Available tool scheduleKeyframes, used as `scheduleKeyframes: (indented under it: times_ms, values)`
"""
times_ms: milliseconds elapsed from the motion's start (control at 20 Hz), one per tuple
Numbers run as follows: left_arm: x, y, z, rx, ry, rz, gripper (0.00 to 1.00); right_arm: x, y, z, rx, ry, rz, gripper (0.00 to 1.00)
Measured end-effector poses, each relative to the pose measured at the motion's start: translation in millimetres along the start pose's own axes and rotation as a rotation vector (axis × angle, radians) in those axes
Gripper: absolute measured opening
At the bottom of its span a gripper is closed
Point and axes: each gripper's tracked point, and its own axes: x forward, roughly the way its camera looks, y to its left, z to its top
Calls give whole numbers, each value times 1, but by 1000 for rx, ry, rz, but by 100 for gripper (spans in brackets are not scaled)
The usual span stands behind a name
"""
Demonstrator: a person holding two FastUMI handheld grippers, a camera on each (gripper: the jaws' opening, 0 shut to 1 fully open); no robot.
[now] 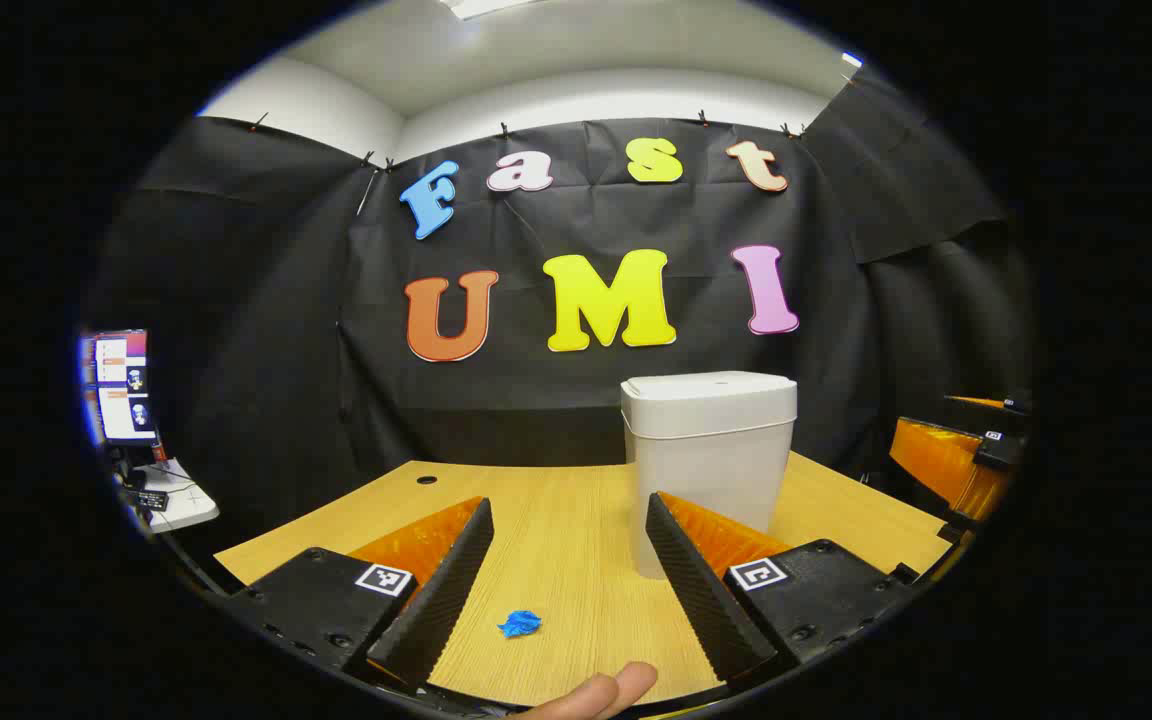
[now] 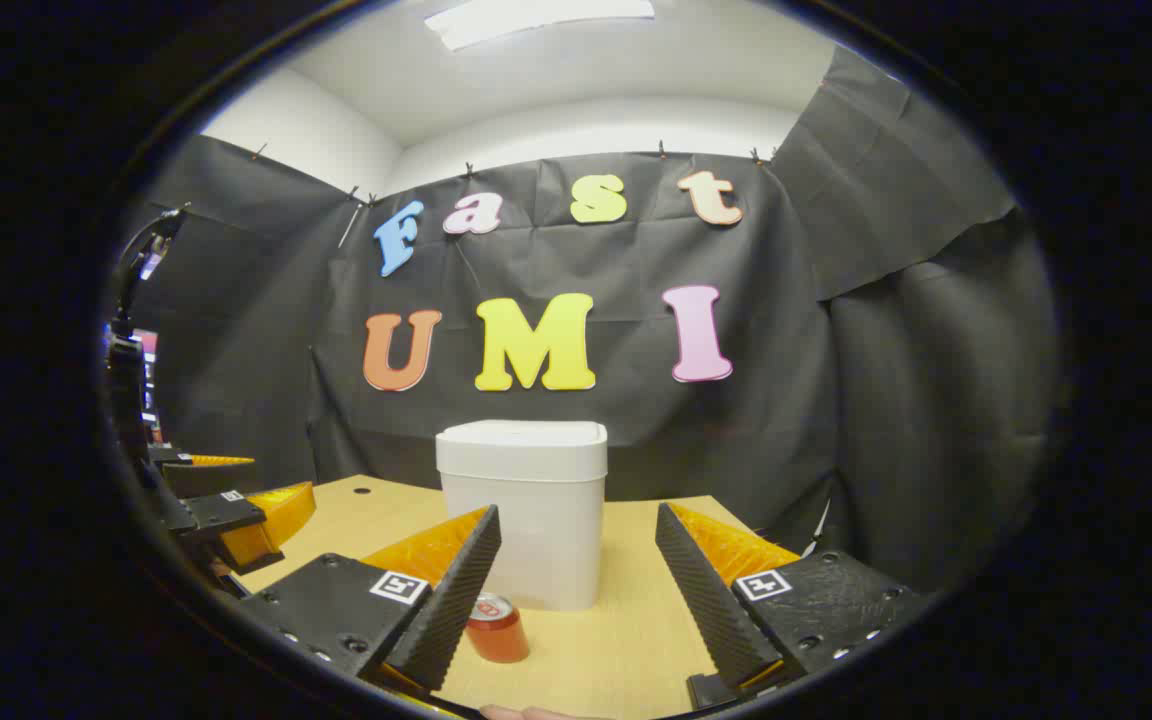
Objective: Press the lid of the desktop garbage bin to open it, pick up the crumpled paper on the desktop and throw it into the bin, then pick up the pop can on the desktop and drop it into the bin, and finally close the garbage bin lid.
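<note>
Bin: white plastic desktop garbage bin with its flat lid down, standing upright on the light wooden table, toward the back, in front of the black cloth wall.
Left gripper: fingers wide apart, holding nothing, low over the table.
Between its fingers: small blue crumpled paper lying on the table, not touched by either finger.
Past its right finger: the bin, a little farther back.
Fingertip: poking in at the bottom edge of the left gripper view.
Right gripper: fingers wide apart too, holding nothing, pointed at the bin.
By its left finger: red pop can standing upright on the table, partly hidden behind that finger, just in front of the bin.
Off to the side: the other gripper seen at the right edge of the left gripper view and at the left edge of the right gripper view.
Far left: a lit screen beside the booth.
</note>
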Motion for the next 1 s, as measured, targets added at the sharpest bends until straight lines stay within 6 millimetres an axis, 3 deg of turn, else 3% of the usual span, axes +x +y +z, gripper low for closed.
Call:
scheduleKeyframes:
  times_ms: [200, 350, 1000]
  values:
    - [-1, 1, 0, 4, -5, -2, 99, 2, 5, -5, -21, 22, -3, 92]
    - [1, 4, 1, 4, -12, 11, 99, 4, 4, -7, -33, 35, -9, 96]
    - [4, 7, -7, 13, 26, 19, 99, 12, -1, -22, -87, 63, -24, 96]
